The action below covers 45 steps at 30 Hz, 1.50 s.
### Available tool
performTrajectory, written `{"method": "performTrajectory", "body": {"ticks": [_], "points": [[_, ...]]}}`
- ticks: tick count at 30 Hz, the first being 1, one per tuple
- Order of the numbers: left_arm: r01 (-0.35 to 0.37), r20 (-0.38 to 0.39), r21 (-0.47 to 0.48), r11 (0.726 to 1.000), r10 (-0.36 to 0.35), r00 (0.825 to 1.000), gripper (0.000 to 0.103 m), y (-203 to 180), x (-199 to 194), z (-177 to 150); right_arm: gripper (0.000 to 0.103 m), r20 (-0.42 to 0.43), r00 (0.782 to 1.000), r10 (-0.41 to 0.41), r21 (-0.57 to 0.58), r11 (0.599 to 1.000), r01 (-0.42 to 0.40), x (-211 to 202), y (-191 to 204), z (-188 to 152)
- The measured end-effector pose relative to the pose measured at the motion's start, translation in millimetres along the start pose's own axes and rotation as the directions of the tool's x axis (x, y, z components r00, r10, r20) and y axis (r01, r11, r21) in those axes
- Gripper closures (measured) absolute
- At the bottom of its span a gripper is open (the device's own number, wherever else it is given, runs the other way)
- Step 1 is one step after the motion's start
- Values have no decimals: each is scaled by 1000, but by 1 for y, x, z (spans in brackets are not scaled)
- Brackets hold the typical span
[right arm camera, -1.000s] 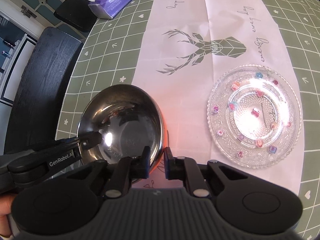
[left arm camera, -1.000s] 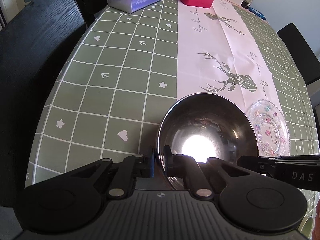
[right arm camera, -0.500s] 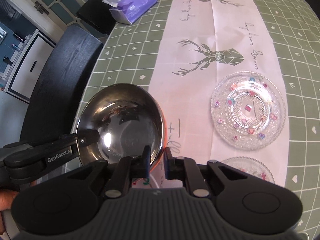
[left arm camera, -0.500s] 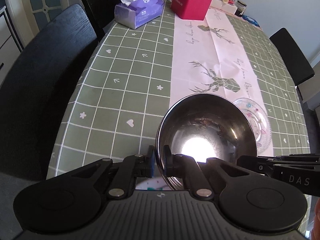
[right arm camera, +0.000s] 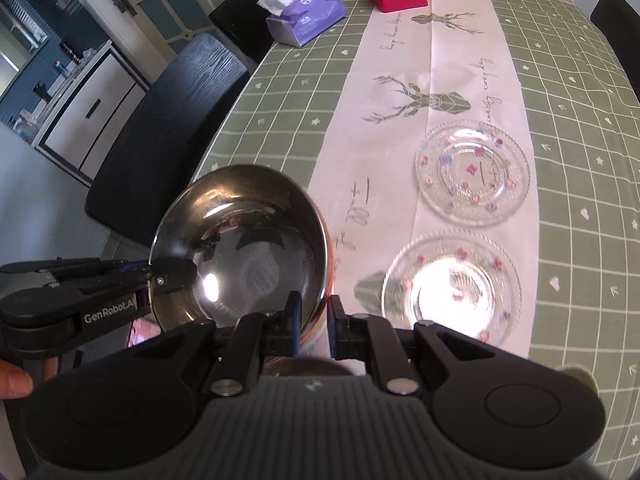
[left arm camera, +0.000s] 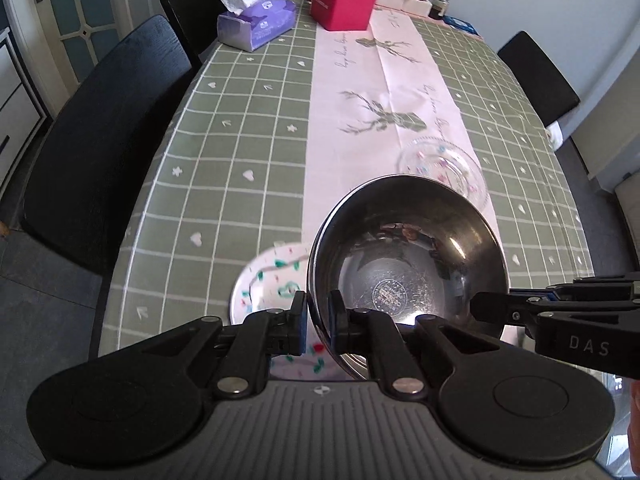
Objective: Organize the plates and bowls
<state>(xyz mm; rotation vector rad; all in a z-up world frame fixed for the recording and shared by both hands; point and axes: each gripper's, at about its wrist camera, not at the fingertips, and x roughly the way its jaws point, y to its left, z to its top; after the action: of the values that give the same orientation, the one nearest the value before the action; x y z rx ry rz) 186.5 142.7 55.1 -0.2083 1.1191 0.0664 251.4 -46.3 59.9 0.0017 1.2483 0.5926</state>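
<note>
Tabletop (left arm camera: 240, 152): long, under a green checked cloth with a pale pink runner (left arm camera: 344, 80) down the middle, printed with deer.

Chairs (left arm camera: 104, 128): black, along the left edge; one more at the far right.

Far end: red box (left arm camera: 344, 2), purple tissue pack (left arm camera: 256, 24), small jars behind, too small to read.

Steel bowl (left arm camera: 404, 252): round, so no long axis; held in the air above the near end of the tabletop, mouth tilted toward the cameras. A white patterned plate (left arm camera: 272, 280) shows beneath it on the left, partly hidden.

Glass plates: two, clear with coloured dots, lying flat on the runner to the right of the bowl, far glass plate (right arm camera: 472, 172) and near glass plate (right arm camera: 452, 284), just beside one another.

Left gripper (left arm camera: 318, 320): jaws pinched on the bowl's left rim, wall between the pads; the jaws are easing open slightly, though the pads appear in contact.

Right gripper (right arm camera: 314, 320): jaws clamped on the opposite rim, likewise astride the wall.

Governing relation: the bowl hangs between both sets of jaws, with the white plate below left and the glass plates off to the right. The right hand is nearer the glass pair, the left nearer the white plate. Likely next: set the bowl down, destination not determinable.
</note>
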Motion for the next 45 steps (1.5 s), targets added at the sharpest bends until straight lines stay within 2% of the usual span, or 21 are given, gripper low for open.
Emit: {"method": "performTrajectory", "body": {"ticks": [9,14,19,31,45], "points": [[24,-102,71,997,-17,995,89,-27,-5,-60,92,-61,997,-54,-94,994,48,-7,2,-67],[30,-152,79,996,-17,988,88,-30,3,-76,93,-97,992,-78,-115,991,67,0,-1,-89],[35,-189,69,997,-22,982,88,-31,14,-83,93,-120,988,-96,-111,990,83,10,-3,-96],[56,-215,52,997,-44,976,88,-33,32,-80,94,-126,981,-151,-119,984,136,20,-6,-93],[53,-242,60,997,-37,970,88,-32,43,-79,94,-142,979,-143,-111,986,127,31,-10,-94]]}}
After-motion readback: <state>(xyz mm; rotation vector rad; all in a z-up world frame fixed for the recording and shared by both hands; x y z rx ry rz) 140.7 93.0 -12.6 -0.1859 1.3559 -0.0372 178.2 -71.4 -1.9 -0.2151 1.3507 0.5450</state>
